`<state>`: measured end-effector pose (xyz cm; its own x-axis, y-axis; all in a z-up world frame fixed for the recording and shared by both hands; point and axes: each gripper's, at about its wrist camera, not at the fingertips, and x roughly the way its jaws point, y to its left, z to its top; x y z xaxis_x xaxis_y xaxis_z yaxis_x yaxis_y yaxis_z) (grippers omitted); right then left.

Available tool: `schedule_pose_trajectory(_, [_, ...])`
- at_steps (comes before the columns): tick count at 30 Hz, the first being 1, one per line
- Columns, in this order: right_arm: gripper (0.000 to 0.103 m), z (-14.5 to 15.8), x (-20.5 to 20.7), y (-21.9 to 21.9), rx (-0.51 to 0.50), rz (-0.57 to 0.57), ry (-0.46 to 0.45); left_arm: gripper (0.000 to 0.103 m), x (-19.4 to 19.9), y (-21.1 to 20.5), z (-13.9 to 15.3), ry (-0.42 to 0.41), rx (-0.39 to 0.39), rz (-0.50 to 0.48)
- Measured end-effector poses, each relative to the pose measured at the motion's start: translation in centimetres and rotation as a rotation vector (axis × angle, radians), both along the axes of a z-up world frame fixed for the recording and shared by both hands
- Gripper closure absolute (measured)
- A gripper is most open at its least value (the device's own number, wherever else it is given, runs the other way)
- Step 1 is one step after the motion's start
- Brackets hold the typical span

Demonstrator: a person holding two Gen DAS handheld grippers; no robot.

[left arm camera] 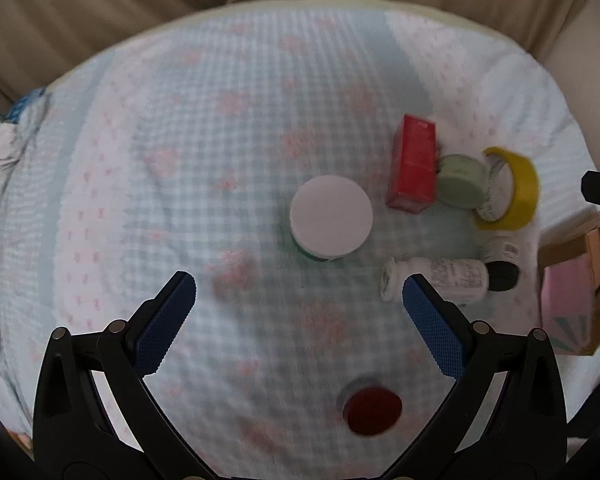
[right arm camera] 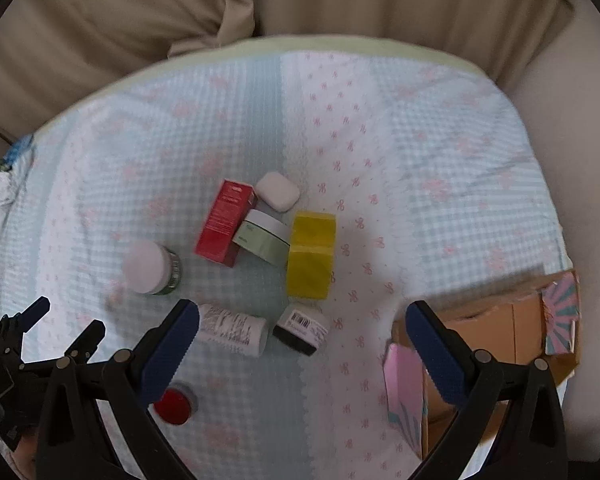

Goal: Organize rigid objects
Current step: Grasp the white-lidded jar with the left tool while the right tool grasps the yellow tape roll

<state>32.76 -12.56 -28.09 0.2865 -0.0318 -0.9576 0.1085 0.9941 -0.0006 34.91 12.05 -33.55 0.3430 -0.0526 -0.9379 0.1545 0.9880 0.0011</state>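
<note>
both grippers hover with jaws spread wide and nothing between the blue pads: the left gripper [left arm camera: 300, 300] on the left, the right gripper [right arm camera: 302, 330] on the right.

Textured cloth bedspread [right arm camera: 380, 160], cardboard box [right arm camera: 496, 320]

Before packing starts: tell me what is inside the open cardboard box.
The open brown cardboard box shows only bare brown inner walls and pink patterned flaps. The right gripper finger covers part of its floor, so that part is unseen.
</note>
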Motion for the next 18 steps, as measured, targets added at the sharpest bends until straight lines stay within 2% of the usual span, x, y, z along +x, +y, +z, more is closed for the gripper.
schedule_pose_trajectory(2, [0.000,-1.9,1.5,-0.1,-0.015,0.001,0.047,0.001,0.9,-0.3,-1.8,0.022,-0.006,-0.017])
schedule_pose_trajectory(7, [0.003,-6.6,4.2,0.0,-0.057,0.014,0.146,0.001,3.5,-1.7,-6.1,0.057,0.038,-0.070])
schedule_pose_trajectory(12, [0.006,-11.0,6.0,-0.2,-0.070,0.004,0.257,0.001,5.0,-2.6,-8.3,0.081,0.035,-0.099])
schedule_pose_trajectory(15, [0.014,-12.6,6.5,-0.4,-0.066,-0.005,0.299,0.001,5.6,-3.3,-9.6,0.089,0.062,-0.131])
schedule_pose_trajectory(16, [0.018,-13.0,6.6,-0.5,-0.070,-0.004,0.308,0.002,5.7,-3.5,-9.9,0.090,0.067,-0.134])
schedule_pose_trajectory(17, [0.021,-13.4,6.7,-0.6,-0.072,-0.006,0.318,0.008,5.9,-3.6,-10.2,0.097,0.067,-0.139])
schedule_pose_trajectory(18, [0.024,-13.6,6.7,-0.8,-0.069,-0.011,0.325,0.021,6.0,-3.7,-10.4,0.103,0.064,-0.142])
